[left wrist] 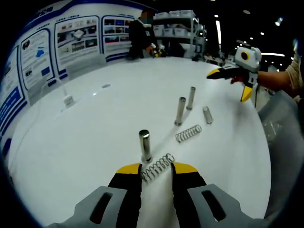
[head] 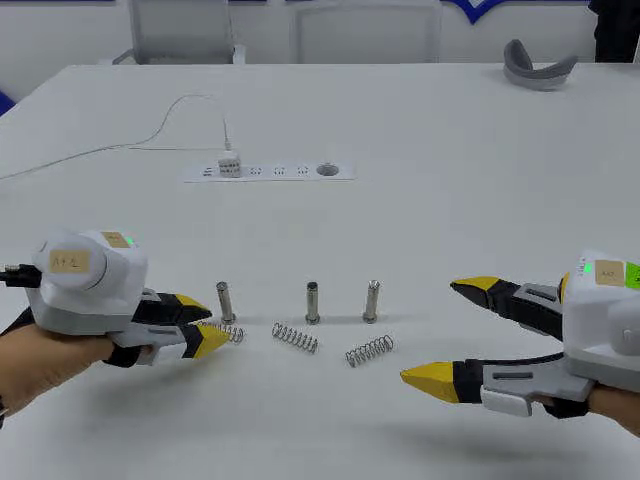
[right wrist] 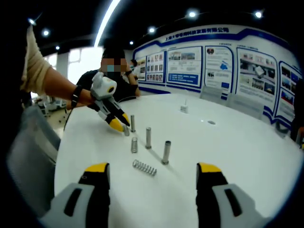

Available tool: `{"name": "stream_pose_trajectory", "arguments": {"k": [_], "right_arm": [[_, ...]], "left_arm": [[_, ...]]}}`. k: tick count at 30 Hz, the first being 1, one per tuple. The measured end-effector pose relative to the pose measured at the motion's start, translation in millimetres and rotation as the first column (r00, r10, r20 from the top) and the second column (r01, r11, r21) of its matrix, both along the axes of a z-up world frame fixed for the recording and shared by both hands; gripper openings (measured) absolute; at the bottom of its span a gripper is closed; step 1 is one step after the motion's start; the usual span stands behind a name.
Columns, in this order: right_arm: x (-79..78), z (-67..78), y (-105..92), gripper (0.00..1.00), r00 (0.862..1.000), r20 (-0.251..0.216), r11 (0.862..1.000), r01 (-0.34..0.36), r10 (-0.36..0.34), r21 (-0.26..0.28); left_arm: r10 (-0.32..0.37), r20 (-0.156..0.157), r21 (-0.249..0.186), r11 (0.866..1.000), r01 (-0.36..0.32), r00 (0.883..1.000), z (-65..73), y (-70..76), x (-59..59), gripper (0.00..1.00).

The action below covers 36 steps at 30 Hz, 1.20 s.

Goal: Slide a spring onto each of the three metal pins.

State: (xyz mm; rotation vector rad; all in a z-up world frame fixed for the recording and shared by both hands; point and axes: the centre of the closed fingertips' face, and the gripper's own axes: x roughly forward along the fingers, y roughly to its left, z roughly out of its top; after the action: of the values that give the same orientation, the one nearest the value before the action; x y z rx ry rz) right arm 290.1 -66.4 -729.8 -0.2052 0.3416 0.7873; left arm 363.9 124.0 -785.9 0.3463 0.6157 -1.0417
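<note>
Three upright metal pins stand in a row on the white table: left pin (head: 225, 300), middle pin (head: 312, 302), right pin (head: 372, 300). My left gripper (head: 210, 322) has its yellow tips drawn in on a spring (left wrist: 157, 167) that lies slanted between them, just in front of the left pin (left wrist: 145, 145). Two more springs lie loose before the pins: one (head: 295, 337) under the middle pin, one (head: 369, 350) under the right pin. My right gripper (head: 435, 331) hovers open to the right of the row, nothing between its fingers; the nearest spring (right wrist: 144, 167) lies ahead of it.
A white power strip (head: 268, 172) with a cable lies further back on the table. A grey curved object (head: 538, 66) sits at the far right corner. Chairs stand behind the table's far edge. A person sits beyond the table in the right gripper view.
</note>
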Motion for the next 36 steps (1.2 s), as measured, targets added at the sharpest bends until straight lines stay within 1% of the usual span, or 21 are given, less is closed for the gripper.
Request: {"name": "stream_pose_trajectory", "arguments": {"k": [4, 12, 18, 20, 21, 23, 25, 30, 32, 36], "right_arm": [[-0.2, 0.3, 0.0, 0.76, 1.0, 0.002, 1.0, 0.001, -0.001, 0.002], [-0.2, 0.1, 0.4, 0.76, 1.0, 0.004, 1.0, 0.0, 0.0, 0.004], [-0.3, 0.2, 1.1, 0.76, 1.0, 0.005, 1.0, -0.003, 0.003, 0.005], [-0.2, 0.3, 1.4, 0.76, 1.0, 0.005, 1.0, -0.004, 0.004, 0.006], [-0.1, 0.5, 1.4, 0.76, 1.0, 0.006, 1.0, -0.004, 0.004, 0.006], [0.0, 0.6, 0.9, 0.76, 1.0, 0.006, 1.0, -0.003, 0.002, 0.007], [-0.1, 0.8, 0.6, 0.76, 1.0, 0.006, 1.0, -0.002, 0.002, 0.008], [-0.1, 2.0, 0.6, 0.76, 1.0, 0.009, 1.0, -0.002, 0.002, 0.008], [-0.6, 3.4, 1.8, 0.76, 1.0, 0.011, 1.0, -0.005, 0.005, 0.006], [-1.5, 8.0, 5.5, 0.75, 1.0, 0.015, 1.0, -0.015, 0.015, 0.002]], "left_arm": [[-0.002, -0.009, 0.008, 1.0, 0.002, 1.0, -2.4, 1.5, -2.1, 0.24], [0.004, -0.017, 0.016, 1.0, -0.004, 1.0, -5.3, 7.9, -9.9, 0.21], [0.032, -0.018, 0.016, 0.999, -0.032, 0.999, -8.6, 11.9, -10.7, 0.18], [0.044, -0.01, 0.026, 0.999, -0.044, 0.999, -10.5, 13.7, -9.4, 0.17], [0.051, -0.006, 0.023, 0.998, -0.051, 0.999, -10.5, 13.6, -7.9, 0.15], [0.061, -0.005, 0.024, 0.998, -0.06, 0.998, -10.7, 13.7, -6.6, 0.13], [0.064, 0.004, 0.029, 0.998, -0.064, 0.998, -10.9, 14.1, -5.3, 0.12], [0.054, 0.001, 0.034, 0.998, -0.055, 0.999, -11.0, 13.5, -8.2, 0.11], [0.056, -0.003, 0.027, 0.998, -0.055, 0.998, -10.4, 13.4, -9.7, 0.1], [0.059, 0.003, 0.01, 0.998, -0.059, 0.998, -5.7, 14.1, -12.2, 0.1]]}}
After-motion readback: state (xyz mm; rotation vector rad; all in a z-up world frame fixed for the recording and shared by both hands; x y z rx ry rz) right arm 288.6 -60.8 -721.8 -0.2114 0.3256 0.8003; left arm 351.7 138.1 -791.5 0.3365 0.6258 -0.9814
